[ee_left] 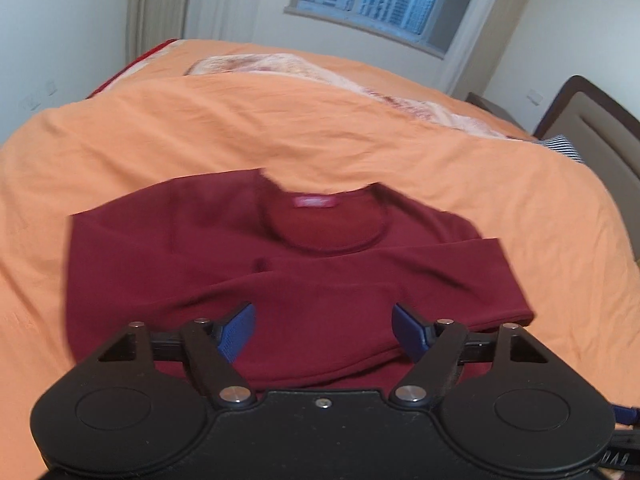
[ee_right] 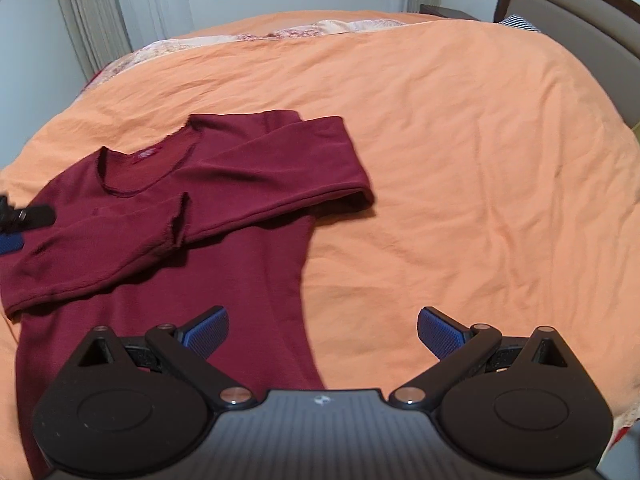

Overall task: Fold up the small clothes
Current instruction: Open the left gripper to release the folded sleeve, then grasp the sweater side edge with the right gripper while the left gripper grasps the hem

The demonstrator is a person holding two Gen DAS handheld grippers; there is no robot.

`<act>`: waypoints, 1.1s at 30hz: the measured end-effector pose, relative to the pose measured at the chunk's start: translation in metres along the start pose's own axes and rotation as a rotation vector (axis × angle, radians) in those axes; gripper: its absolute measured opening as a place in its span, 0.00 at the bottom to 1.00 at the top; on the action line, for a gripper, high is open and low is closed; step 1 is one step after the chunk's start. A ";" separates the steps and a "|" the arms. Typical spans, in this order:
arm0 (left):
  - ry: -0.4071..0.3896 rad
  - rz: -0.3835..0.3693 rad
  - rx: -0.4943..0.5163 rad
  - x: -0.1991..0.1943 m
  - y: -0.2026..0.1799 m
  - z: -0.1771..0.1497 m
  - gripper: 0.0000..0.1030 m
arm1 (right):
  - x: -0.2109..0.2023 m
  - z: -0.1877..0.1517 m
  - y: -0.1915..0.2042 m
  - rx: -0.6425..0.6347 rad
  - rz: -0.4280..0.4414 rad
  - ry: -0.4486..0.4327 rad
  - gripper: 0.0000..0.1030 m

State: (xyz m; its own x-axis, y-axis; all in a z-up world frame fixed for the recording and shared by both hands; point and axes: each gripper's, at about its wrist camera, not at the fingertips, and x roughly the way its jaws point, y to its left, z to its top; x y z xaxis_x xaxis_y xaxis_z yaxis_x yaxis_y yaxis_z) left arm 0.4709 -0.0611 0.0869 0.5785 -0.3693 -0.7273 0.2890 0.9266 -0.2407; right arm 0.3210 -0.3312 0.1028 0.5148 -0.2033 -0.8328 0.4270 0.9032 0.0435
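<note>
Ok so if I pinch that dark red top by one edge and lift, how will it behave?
The dark red top would likely droop limply, since it lies flat with soft creases. Its folded sleeves lie loose and would probably slide off.

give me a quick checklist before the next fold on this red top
1. Left gripper open and empty: ok.
2. Right gripper open and empty: ok.
3. Both sleeves of the maroon long-sleeved top folded across the chest: ok.
4. Top lying flat on the orange bedspread: ok, slight ripples only.
5. Bottom hem free to grab: cannot tell, hidden behind the grippers.
6. Bedspread beside the top free of other items: ok.
</note>
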 end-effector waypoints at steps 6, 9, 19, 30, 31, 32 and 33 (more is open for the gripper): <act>-0.012 0.154 -0.073 -0.022 0.068 0.001 0.92 | 0.019 0.011 0.030 -0.026 0.113 0.008 1.00; -0.003 0.232 -0.114 -0.024 0.108 0.006 0.93 | 0.031 0.022 0.053 -0.062 0.181 0.010 0.99; 0.027 0.180 -0.319 0.013 0.213 0.040 0.83 | 0.082 0.064 0.100 -0.038 0.291 0.044 0.64; 0.126 0.087 -0.242 0.070 0.213 0.049 0.48 | 0.125 0.076 0.116 -0.018 0.247 0.088 0.17; 0.126 0.078 -0.235 0.071 0.212 0.050 0.32 | 0.124 0.075 0.119 -0.043 0.244 0.084 0.13; 0.117 0.070 -0.240 0.070 0.211 0.050 0.26 | 0.122 0.074 0.122 -0.074 0.236 0.073 0.12; 0.100 0.052 -0.253 0.068 0.209 0.051 0.15 | 0.118 0.074 0.125 -0.105 0.225 0.055 0.10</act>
State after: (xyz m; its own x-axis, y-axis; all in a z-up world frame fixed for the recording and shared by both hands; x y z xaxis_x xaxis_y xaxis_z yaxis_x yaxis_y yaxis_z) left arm 0.6095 0.1042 0.0196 0.5057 -0.3234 -0.7998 0.0540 0.9371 -0.3448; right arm 0.4897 -0.2697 0.0509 0.5459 0.0253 -0.8375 0.2255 0.9582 0.1759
